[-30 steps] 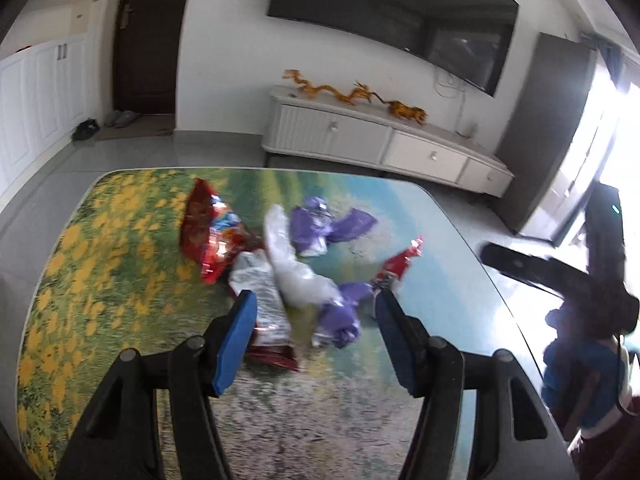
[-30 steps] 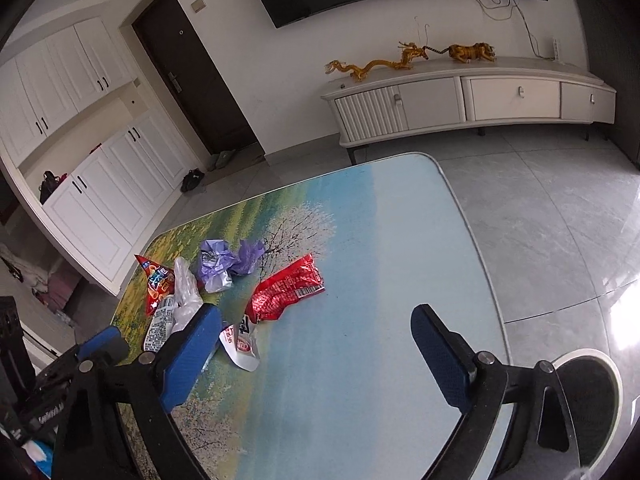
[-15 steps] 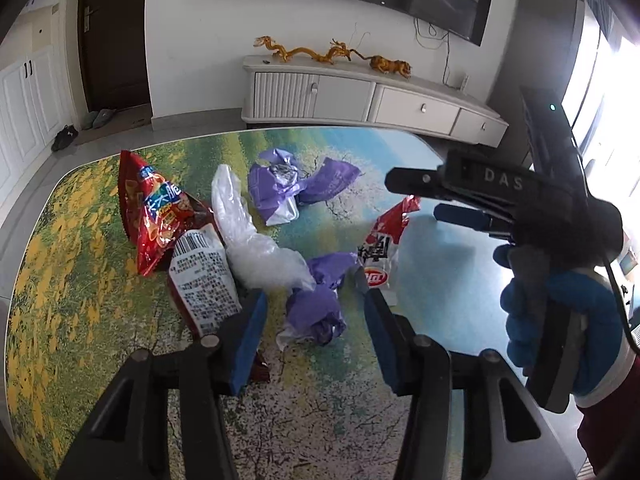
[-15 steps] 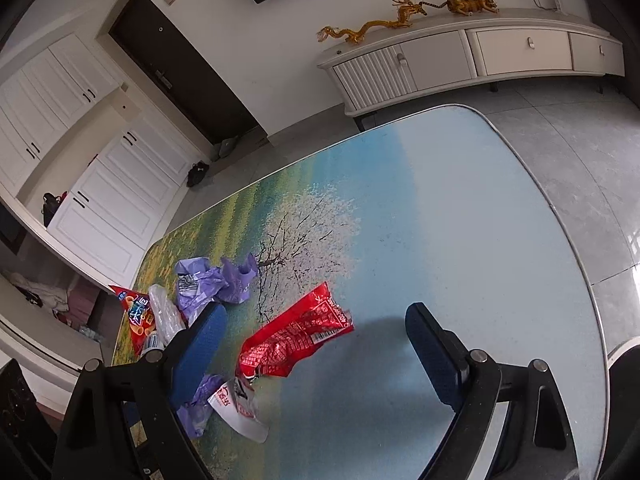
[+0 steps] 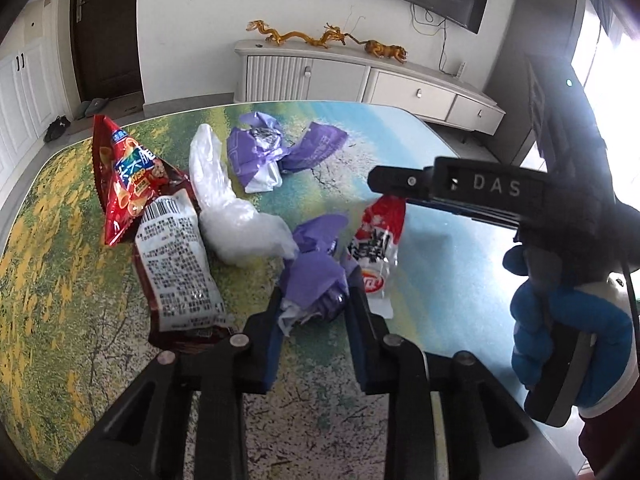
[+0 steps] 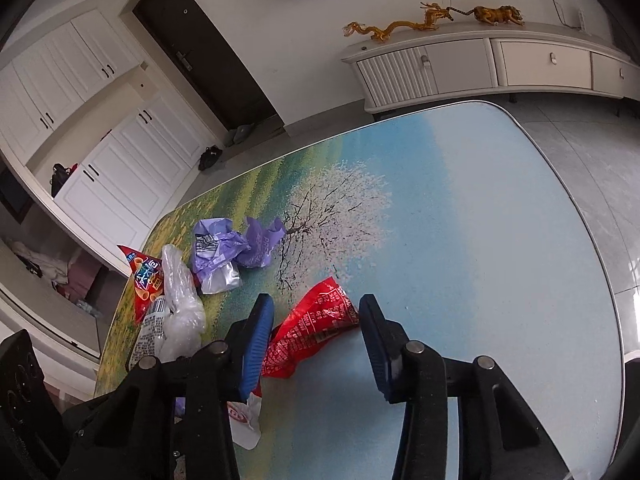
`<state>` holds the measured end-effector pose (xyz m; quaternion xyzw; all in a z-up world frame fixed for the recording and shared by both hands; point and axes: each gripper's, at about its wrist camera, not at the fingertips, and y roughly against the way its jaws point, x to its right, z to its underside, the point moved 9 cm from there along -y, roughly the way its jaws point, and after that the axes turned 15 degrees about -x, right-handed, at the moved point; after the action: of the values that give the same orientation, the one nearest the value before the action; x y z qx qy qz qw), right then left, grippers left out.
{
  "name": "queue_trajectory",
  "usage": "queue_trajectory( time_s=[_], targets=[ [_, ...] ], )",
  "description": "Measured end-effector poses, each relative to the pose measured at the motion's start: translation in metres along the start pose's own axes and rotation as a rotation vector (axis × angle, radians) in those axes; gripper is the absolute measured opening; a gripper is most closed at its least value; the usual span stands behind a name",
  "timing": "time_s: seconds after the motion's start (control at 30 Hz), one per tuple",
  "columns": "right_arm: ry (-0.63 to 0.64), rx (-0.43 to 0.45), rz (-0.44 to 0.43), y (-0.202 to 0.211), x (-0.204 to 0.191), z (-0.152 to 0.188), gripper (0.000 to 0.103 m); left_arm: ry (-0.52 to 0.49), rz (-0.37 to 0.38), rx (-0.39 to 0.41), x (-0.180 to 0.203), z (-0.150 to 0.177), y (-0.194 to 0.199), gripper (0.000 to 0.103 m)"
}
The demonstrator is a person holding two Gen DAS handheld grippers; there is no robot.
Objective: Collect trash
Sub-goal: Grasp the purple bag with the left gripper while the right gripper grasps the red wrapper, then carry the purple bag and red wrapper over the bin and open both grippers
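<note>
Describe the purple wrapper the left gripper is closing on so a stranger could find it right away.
On the landscape-print table, find the litter cluster. At its near edge, between the left gripper fingers, sits the crumpled purple wrapper. Unlike the other purple wrapper farther back, it lies beside the red-and-white packet and clear plastic bag.

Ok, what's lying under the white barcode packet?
A dark red wrapper shows beneath the white barcode packet, sticking out along its near edge on the table. How much of it is hidden underneath can't be seen.
</note>
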<state>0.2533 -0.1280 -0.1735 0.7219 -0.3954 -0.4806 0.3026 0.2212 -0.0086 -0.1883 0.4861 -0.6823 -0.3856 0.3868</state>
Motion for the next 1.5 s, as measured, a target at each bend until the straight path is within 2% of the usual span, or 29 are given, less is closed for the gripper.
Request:
queue_trajectory(
  time_s=[0.07,0.1,0.2,0.23,0.33,0.7,0.97,1.13,1.33,1.5],
  targets=[
    [-0.002,0.005,0.002,0.005,0.002,0.006,0.038,0.000,0.006,0.009,0.002,0.005,0.006,0.027],
    [-0.005,0.011,0.003,0.009,0.004,0.009,0.033,0.001,0.007,0.012,0.002,0.008,0.009,0.027],
    [-0.009,0.018,0.000,0.020,0.006,0.018,0.027,0.009,0.014,0.022,0.004,0.020,0.019,0.027],
    [-0.009,0.020,0.007,0.022,0.006,0.022,0.016,0.010,0.016,0.026,0.006,0.022,0.023,0.027],
    [-0.024,0.026,0.011,0.030,0.011,0.032,0.005,0.011,0.025,0.040,0.011,0.028,0.034,0.027],
    [-0.019,0.118,-0.026,0.085,-0.001,0.060,0.002,0.004,0.021,0.093,0.024,0.053,0.075,0.026],
    [-0.033,0.221,-0.010,0.142,0.008,0.069,0.002,-0.035,0.038,0.149,0.047,0.051,0.106,0.026],
    [-0.061,0.290,0.037,0.185,0.036,0.073,0.002,-0.127,0.075,0.159,0.093,0.036,0.110,0.026],
    [-0.144,0.371,0.125,0.239,0.097,0.085,0.002,-0.284,0.160,0.130,0.184,0.014,0.094,0.026],
    [-0.235,0.393,0.213,0.264,0.158,0.104,0.002,-0.412,0.222,0.070,0.266,0.003,0.065,0.026]
  ],
)
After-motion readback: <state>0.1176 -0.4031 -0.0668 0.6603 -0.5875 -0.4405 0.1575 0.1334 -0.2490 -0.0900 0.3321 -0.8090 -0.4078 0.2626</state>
